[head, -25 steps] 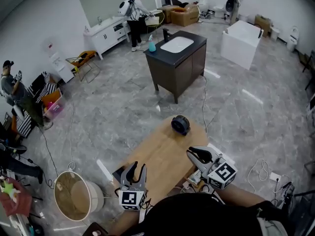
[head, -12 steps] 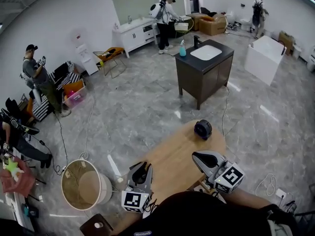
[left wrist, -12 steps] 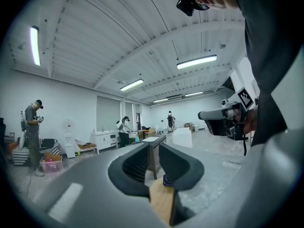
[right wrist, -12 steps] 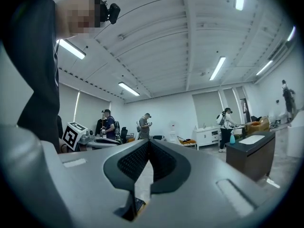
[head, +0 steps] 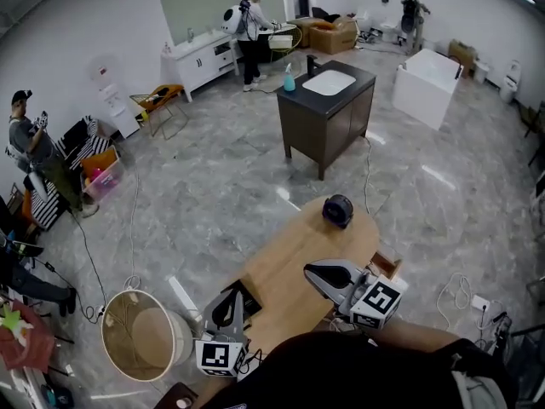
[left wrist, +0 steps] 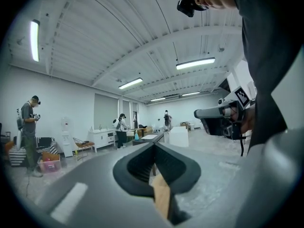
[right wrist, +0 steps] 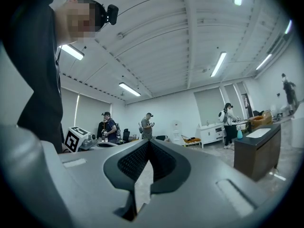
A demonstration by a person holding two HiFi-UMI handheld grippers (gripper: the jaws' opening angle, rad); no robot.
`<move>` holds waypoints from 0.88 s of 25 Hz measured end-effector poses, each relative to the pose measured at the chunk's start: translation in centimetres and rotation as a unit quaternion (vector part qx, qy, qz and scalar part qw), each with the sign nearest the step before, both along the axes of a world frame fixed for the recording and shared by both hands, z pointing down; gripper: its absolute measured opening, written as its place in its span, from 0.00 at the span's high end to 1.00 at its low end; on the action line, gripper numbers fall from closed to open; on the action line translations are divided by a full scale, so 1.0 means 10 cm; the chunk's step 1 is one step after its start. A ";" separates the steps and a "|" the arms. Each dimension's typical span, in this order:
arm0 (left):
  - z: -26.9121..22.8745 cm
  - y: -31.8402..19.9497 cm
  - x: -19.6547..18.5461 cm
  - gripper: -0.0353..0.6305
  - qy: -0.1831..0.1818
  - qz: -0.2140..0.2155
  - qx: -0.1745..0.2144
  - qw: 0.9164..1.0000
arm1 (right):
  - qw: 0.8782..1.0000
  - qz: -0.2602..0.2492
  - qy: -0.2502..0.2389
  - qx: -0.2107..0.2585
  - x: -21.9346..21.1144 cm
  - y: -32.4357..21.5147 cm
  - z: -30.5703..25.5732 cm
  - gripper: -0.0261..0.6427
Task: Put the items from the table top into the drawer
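Round black item [head: 338,210] sits at the table [head: 289,250] far end, well apart from left gripper [head: 228,302] and right gripper [head: 312,271], both pinched together on nothing.

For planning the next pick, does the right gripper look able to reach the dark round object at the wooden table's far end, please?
Probably yes: only bare wooden table separates the shut right gripper from the dark round object.
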State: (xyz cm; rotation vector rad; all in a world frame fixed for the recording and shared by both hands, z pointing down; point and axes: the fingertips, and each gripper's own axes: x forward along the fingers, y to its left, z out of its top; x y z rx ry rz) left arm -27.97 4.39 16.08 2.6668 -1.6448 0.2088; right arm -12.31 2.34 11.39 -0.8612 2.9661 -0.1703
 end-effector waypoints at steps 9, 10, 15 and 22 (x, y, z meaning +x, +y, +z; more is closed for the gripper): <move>-0.13 0.08 -0.15 0.94 0.008 0.029 0.000 1.000 | 1.000 0.004 0.001 0.013 -0.36 0.12 -0.05 0.92; -0.10 0.09 -0.14 0.94 0.009 0.029 -0.001 1.000 | 1.000 0.003 -0.001 0.011 -0.34 0.12 -0.04 0.92; -0.06 0.12 -0.03 0.94 0.012 0.019 -0.010 1.000 | 1.000 -0.001 -0.013 -0.010 -0.19 0.09 0.04 0.92; -0.01 0.11 0.34 0.94 0.006 0.007 -0.020 1.000 | 1.000 -0.011 -0.008 -0.009 0.16 0.07 0.11 0.92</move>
